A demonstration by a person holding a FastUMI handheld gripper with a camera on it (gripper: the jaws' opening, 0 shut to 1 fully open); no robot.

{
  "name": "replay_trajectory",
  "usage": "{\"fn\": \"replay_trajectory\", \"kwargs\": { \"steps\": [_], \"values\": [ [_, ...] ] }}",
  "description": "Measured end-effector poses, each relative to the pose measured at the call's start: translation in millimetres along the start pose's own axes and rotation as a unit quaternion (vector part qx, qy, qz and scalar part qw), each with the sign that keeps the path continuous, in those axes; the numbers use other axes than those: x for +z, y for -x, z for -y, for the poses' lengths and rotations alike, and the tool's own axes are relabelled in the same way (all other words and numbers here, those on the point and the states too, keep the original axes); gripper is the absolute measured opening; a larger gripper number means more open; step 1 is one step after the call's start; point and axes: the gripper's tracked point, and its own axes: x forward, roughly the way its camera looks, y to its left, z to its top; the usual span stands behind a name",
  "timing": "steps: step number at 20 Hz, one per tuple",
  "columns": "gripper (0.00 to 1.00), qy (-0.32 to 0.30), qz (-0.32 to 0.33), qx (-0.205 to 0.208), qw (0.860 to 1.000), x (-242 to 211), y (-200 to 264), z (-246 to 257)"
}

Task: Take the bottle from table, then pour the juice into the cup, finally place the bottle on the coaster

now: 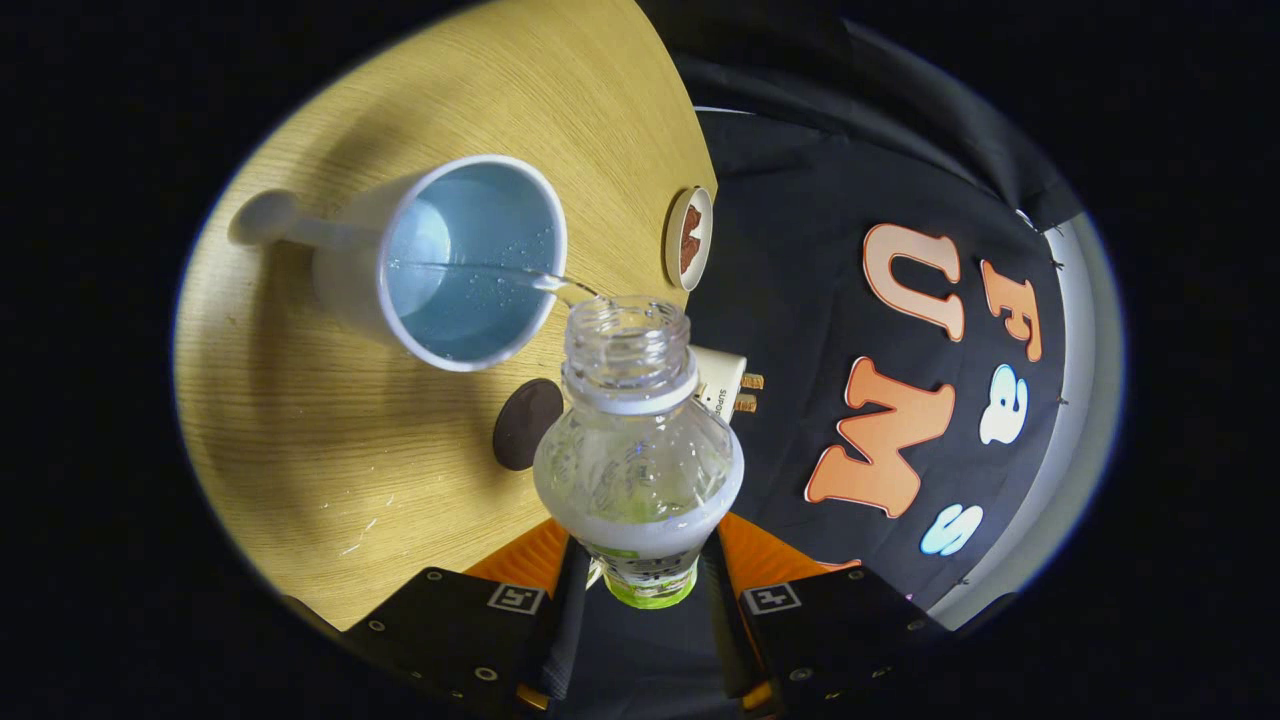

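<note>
The hand-held gripper (645, 560) clamps the open bottle (640, 450) between both fingers — tilted, a thin clear stream running from its mouth into the white cup (450, 260) on the table (330, 450).

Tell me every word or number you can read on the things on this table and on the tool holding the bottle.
Label on the bottle: print too blurred to read.
White plug just beyond the bottle: small print, partly hidden, too small to read.
Square markers on the gripper, whose fingers are shut on the bottle: patterns, no words.
Cup: no text.
</note>
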Motion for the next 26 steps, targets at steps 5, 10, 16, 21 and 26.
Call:
{"fn": "replay_trajectory", "kwargs": {
  "steps": [5, 10, 16, 21, 26],
  "values": [
    [0.57, 0.006, 0.003, -0.002, 1.0, -1.0, -0.3, -1.2],
    [0.58, 0.018, 0.004, 0.0, 1.0, -1.8, -1.2, -1.8],
    [0.57, 0.041, 0.011, -0.016, 0.999, -1.3, -2.6, 7.2],
    [0.57, 0.048, 0.011, -0.017, 0.999, -1.7, -2.4, 10.5],
    [0.57, 0.056, 0.012, -0.022, 0.998, -3.4, -5.0, 13.8]
  ]
}}
